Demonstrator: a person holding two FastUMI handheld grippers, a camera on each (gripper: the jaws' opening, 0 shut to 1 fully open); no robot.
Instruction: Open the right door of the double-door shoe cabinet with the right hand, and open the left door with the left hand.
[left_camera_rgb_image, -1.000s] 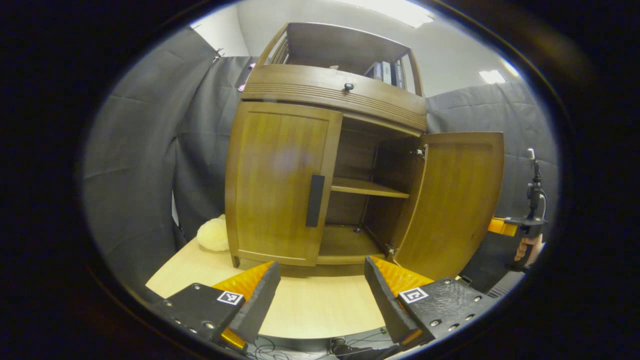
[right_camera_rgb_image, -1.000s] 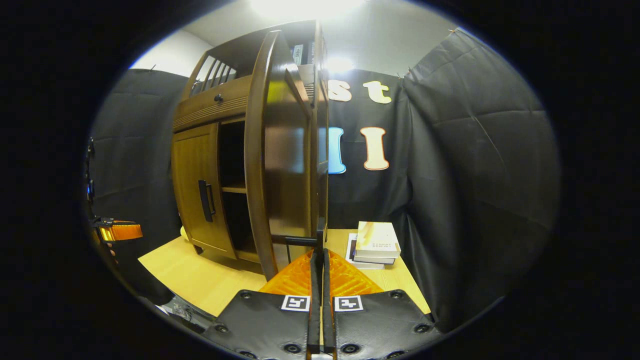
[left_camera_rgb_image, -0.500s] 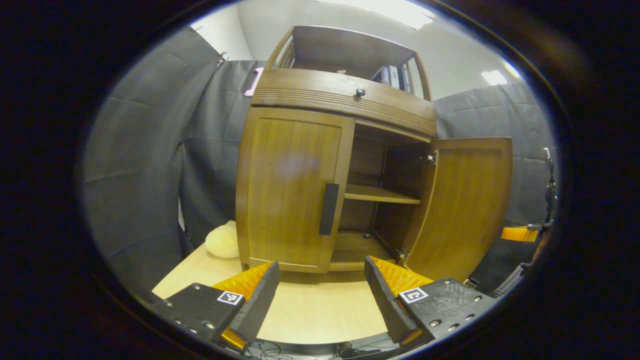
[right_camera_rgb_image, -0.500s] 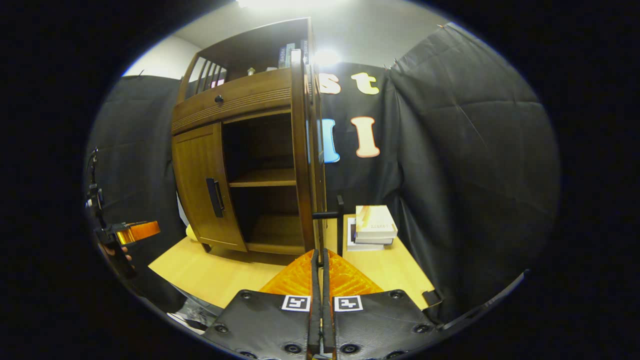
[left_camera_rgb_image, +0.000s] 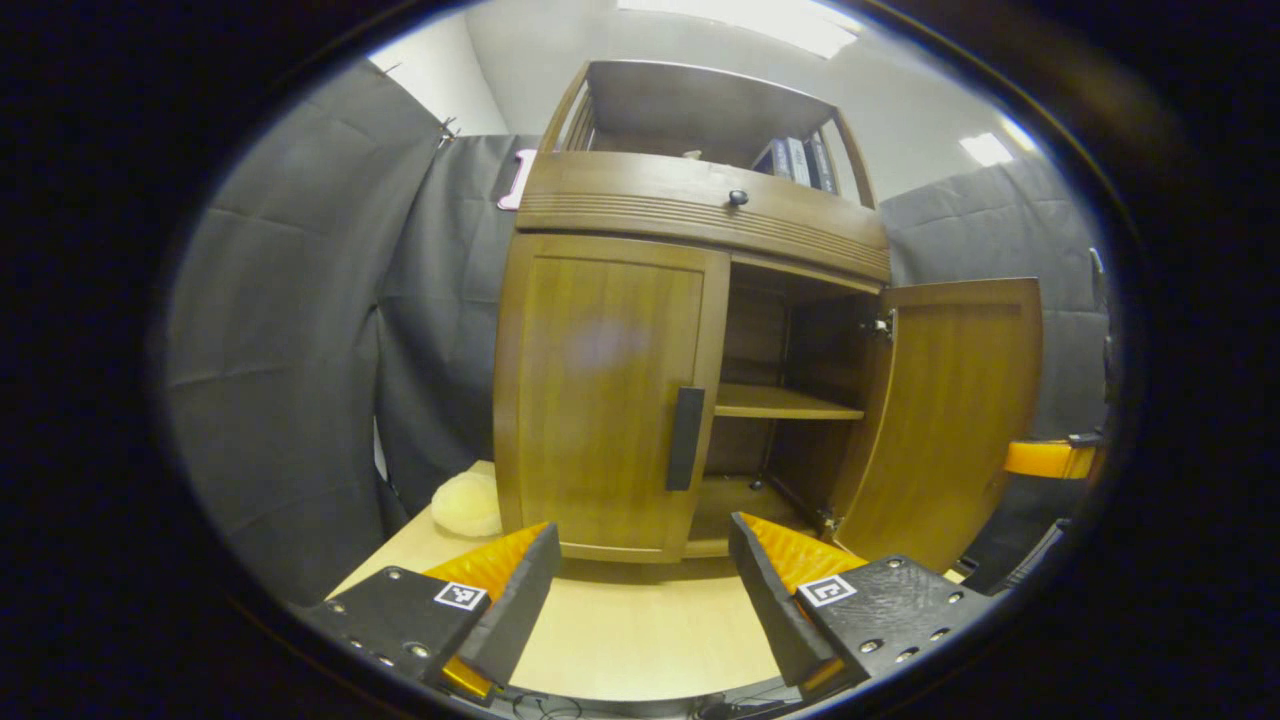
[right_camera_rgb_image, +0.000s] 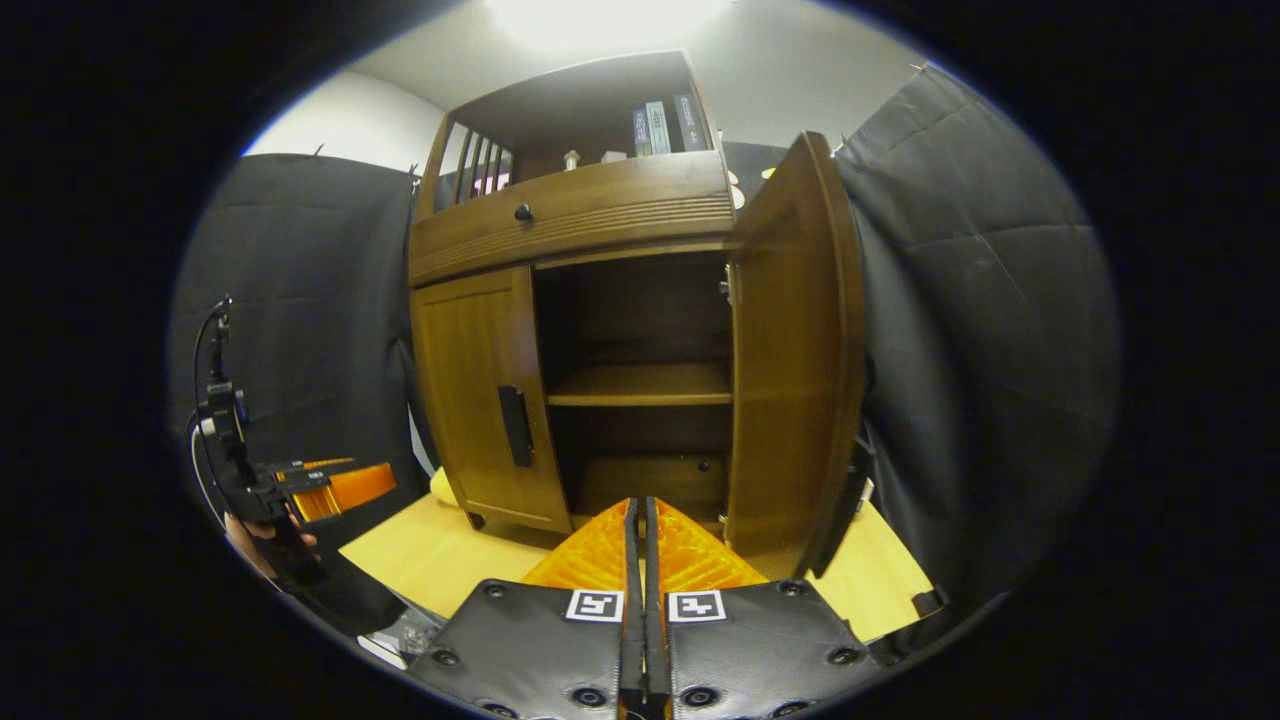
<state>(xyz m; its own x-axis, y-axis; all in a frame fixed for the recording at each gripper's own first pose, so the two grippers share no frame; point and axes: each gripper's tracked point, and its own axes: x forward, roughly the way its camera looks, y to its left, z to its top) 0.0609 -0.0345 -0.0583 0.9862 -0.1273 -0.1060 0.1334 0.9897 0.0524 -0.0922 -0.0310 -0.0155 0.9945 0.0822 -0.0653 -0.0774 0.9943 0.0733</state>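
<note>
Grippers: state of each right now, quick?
Left gripper: open, holding nothing, facing the closed left door.
Right gripper: shut, nothing between its fingers, off the open right door.

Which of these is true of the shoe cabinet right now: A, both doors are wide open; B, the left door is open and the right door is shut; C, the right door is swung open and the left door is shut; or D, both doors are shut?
C: the right door stands swung out, baring the inner shelf, while the left door sits flush in the cabinet front.
</note>
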